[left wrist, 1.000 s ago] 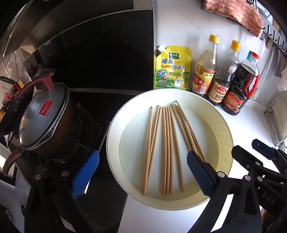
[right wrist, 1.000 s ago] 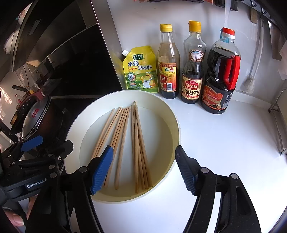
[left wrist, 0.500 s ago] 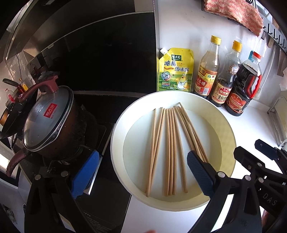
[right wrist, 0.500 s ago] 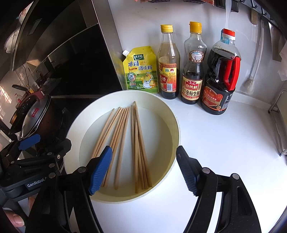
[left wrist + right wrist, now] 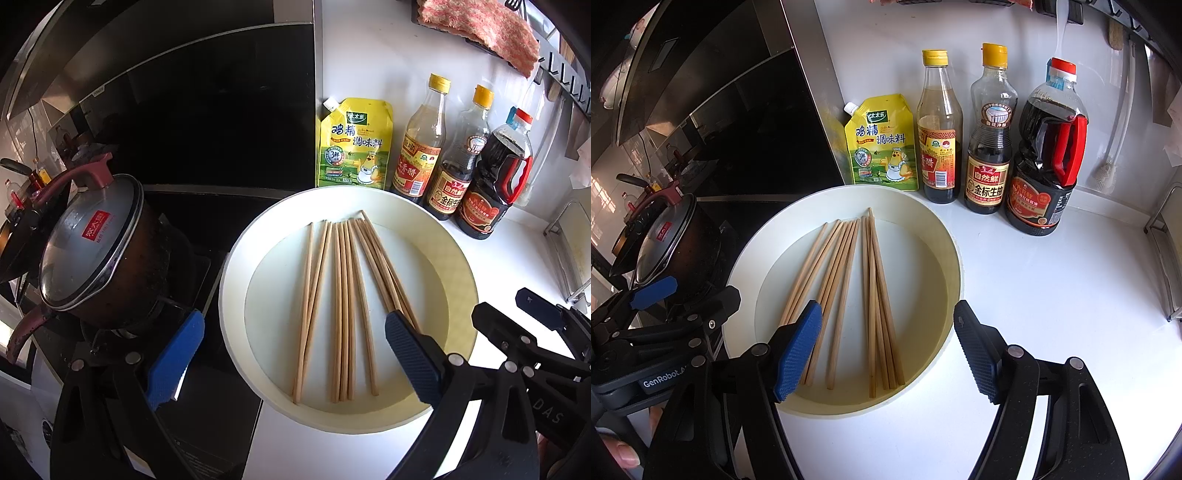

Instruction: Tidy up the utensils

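Several wooden chopsticks point(image 5: 343, 310) point(image 5: 871, 302) lie side by side in a round cream tray point(image 5: 461, 280) point(image 5: 945, 258) on the white counter. My left gripper point(image 5: 291, 358) hovers over the tray's near left rim, open and holding nothing; its right finger covers the near ends of the rightmost chopsticks. My right gripper point(image 5: 886, 350) hangs over the tray's near right edge, open as well, with chopstick ends in the gap but untouched. Each gripper also appears in the other's view, the right gripper point(image 5: 532, 325) beside the tray and the left gripper point(image 5: 661, 295) at the stove side.
A lidded dark pot point(image 5: 96, 251) sits on the stove at left. A yellow seasoning pouch point(image 5: 351, 144) and three sauce bottles point(image 5: 990, 147) stand against the back wall behind the tray. White counter point(image 5: 1052, 295) spreads to the right, with a metal rack point(image 5: 1171, 266) at its edge.
In the left wrist view the scene has slid slightly to the right. The right wrist view is nearly unchanged. Both grippers remain open and the chopsticks have not moved.
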Action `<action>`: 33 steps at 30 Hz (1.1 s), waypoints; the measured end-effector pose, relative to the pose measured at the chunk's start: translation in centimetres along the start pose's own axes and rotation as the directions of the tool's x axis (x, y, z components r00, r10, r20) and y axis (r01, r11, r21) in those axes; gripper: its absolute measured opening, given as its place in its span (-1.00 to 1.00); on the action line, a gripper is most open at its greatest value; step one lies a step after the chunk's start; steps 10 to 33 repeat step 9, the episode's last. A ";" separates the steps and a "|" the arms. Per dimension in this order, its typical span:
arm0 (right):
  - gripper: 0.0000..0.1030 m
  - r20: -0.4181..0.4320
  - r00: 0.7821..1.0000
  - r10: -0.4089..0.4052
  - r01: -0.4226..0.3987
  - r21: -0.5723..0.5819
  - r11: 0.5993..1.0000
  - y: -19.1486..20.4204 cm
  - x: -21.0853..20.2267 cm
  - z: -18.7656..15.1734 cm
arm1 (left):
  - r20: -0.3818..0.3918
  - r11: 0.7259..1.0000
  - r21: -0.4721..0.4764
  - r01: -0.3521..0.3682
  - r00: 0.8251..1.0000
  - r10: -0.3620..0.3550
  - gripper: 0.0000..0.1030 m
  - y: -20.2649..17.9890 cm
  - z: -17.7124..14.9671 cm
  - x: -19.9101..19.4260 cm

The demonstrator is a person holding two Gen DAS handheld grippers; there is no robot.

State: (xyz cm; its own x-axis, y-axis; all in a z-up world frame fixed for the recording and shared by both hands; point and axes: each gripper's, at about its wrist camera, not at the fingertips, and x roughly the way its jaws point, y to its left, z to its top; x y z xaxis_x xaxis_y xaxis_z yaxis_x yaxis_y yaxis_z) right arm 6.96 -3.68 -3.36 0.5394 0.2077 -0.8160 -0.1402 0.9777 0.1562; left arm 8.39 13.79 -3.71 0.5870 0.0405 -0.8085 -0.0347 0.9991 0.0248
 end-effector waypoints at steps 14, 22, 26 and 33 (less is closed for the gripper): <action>0.37 -0.001 1.000 0.001 -0.001 -0.001 1.000 0.0 0.0 0.0 | -0.004 1.000 0.004 -0.001 1.000 0.001 0.88 0.0 0.1 0.1; 0.37 -0.001 1.000 0.001 -0.001 -0.001 1.000 0.0 0.0 0.0 | -0.004 1.000 0.004 -0.001 1.000 0.001 0.88 0.0 0.1 0.1; 0.37 -0.001 1.000 0.001 -0.001 -0.001 1.000 0.0 0.0 0.0 | -0.004 1.000 0.004 -0.001 1.000 0.001 0.88 0.0 0.1 0.1; 0.37 -0.001 1.000 0.001 -0.001 -0.001 1.000 0.0 0.0 0.0 | -0.004 1.000 0.004 -0.001 1.000 0.001 0.88 0.0 0.1 0.1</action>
